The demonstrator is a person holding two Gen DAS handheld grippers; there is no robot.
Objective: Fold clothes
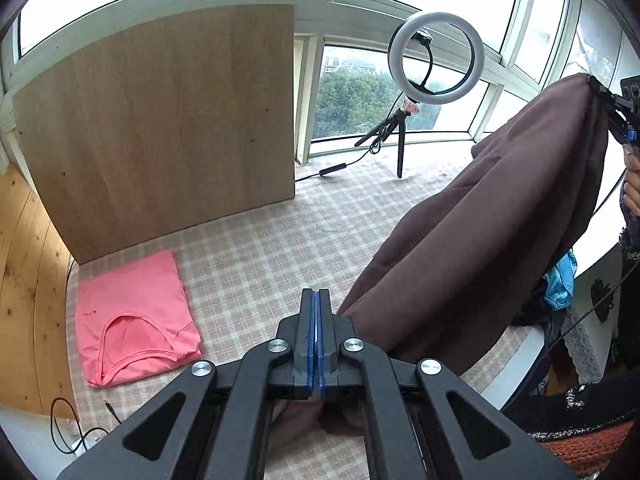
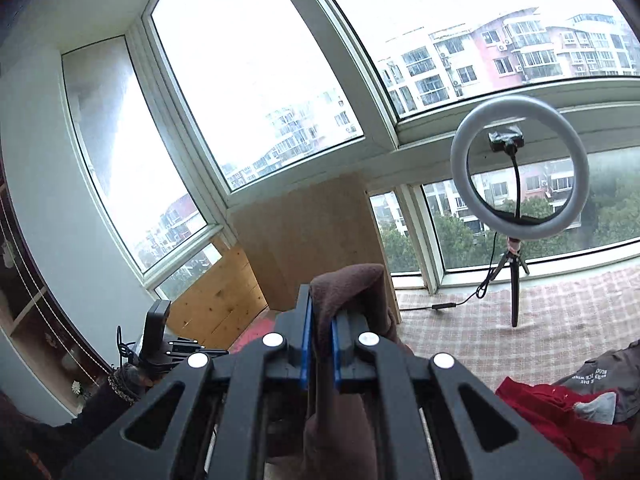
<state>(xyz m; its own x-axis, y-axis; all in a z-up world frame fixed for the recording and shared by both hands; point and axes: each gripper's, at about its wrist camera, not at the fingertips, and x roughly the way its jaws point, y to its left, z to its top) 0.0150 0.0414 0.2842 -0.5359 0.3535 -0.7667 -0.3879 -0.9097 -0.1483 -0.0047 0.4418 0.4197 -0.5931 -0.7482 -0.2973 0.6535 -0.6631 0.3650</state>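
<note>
Brown garment point(image 1: 480, 240) pinched in raised right gripper point(image 2: 320, 320), above checked cloth point(image 1: 260, 248).

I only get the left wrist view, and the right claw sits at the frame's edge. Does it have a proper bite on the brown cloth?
Observer: Yes. The right claw is shut on the brown cloth. A bunched fold sits between the pads and sticks out past the tips.
Operator: Any more clothes near it that I can't see?
Observer: Two. The right wrist view shows a red garment heaped at its lower right, with a grey garment bearing white print lying partly on top, both on the checked sheet.
</note>
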